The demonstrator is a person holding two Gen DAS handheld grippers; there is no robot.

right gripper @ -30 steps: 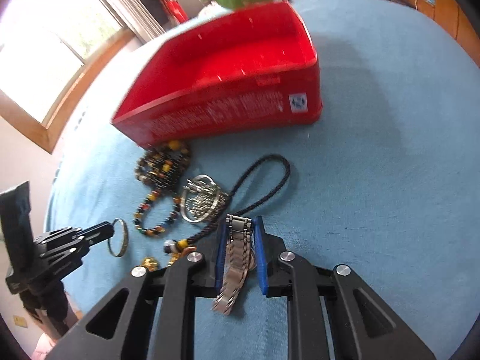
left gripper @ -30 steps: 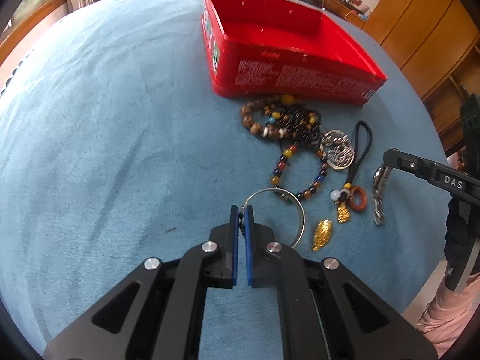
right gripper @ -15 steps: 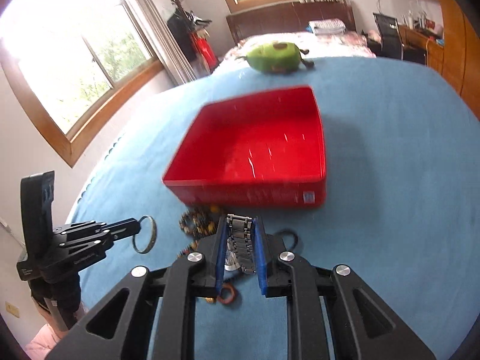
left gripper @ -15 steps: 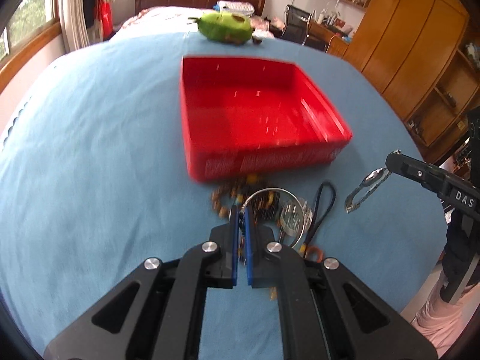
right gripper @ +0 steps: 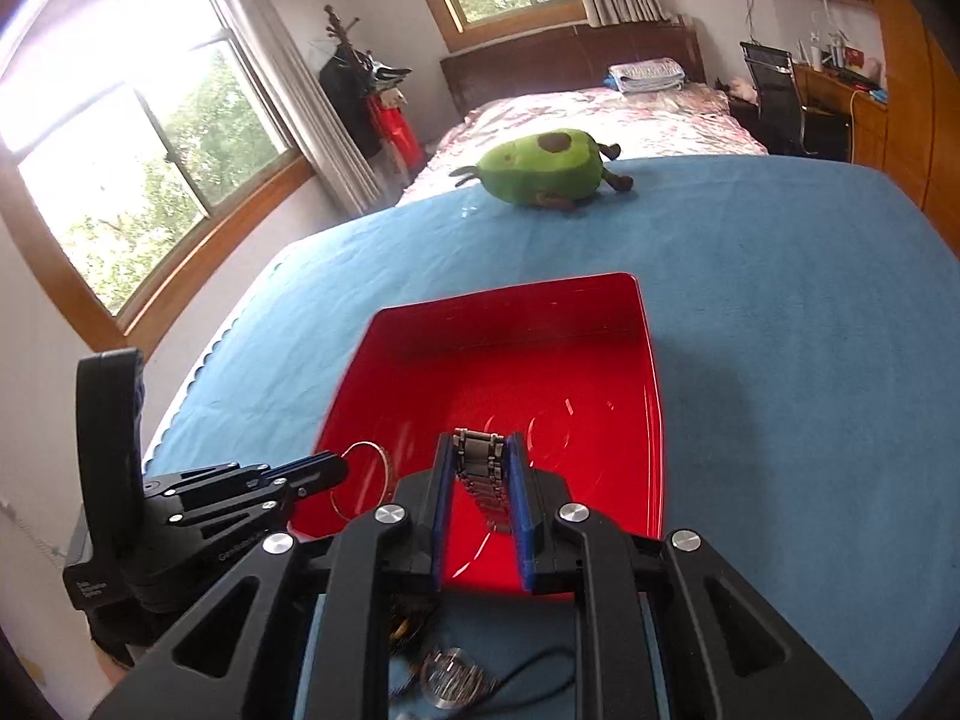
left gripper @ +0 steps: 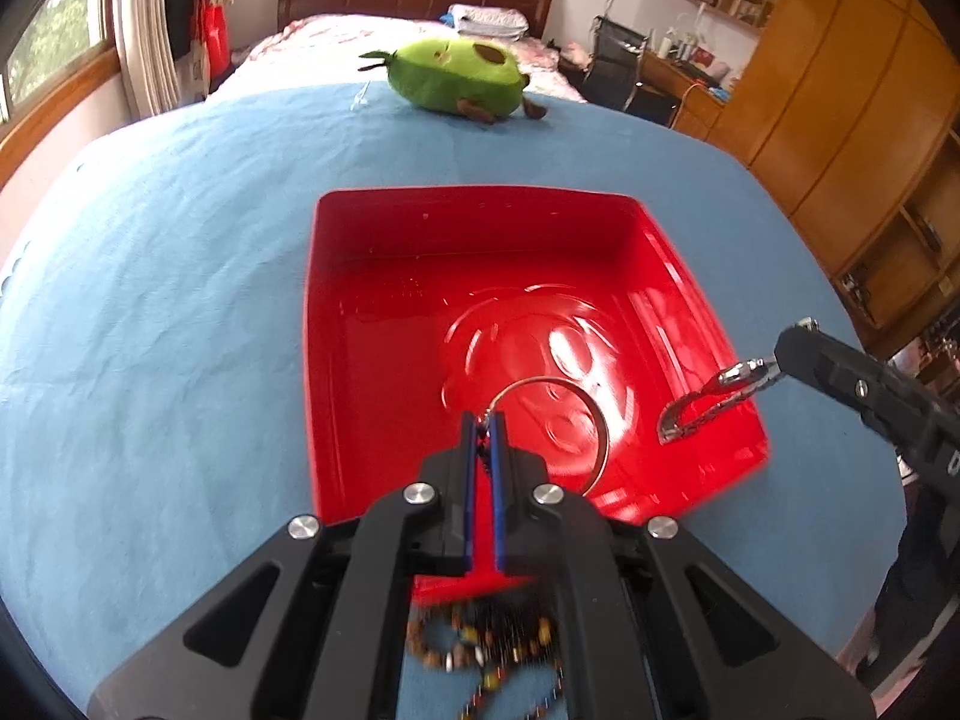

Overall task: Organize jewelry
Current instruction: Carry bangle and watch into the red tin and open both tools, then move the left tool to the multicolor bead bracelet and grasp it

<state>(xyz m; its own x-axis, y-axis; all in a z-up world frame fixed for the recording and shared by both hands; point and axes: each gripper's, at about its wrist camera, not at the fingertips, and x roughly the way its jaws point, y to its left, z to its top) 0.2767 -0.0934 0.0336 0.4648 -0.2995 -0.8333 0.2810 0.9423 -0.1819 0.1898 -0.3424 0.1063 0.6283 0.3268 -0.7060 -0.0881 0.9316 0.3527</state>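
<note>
- Blue cloth covers the round tabletop (left gripper: pixel 150 312); a green avocado-shaped plush toy (left gripper: pixel 456 81) lies at its far edge, well apart from the work and needing no attention.
- Red, shallow, rectangular metal tin (left gripper: pixel 384 360) sits open and looks bare inside; I judge it the drop target, so both pieces should go down low over its floor, not be flung from height.
- Left claw (left gripper: pixel 483 420), clenched on a thin silver wire bangle (left gripper: pixel 576 414), holds the hoop above the tin's near half; part the fingers only once the hoop is well inside the rim.
- Right claw (right gripper: pixel 480 456) grips a steel-link watch bracelet (right gripper: pixel 480 477), which hangs over the tin's near right corner; carry it further inward so the dangling links clear the wall.
- Mixed bead bracelets (left gripper: pixel 480 654) remain on the cloth just before the tin, blurred, beside a silver pendant on a black cord (right gripper: pixel 456 684).
</note>
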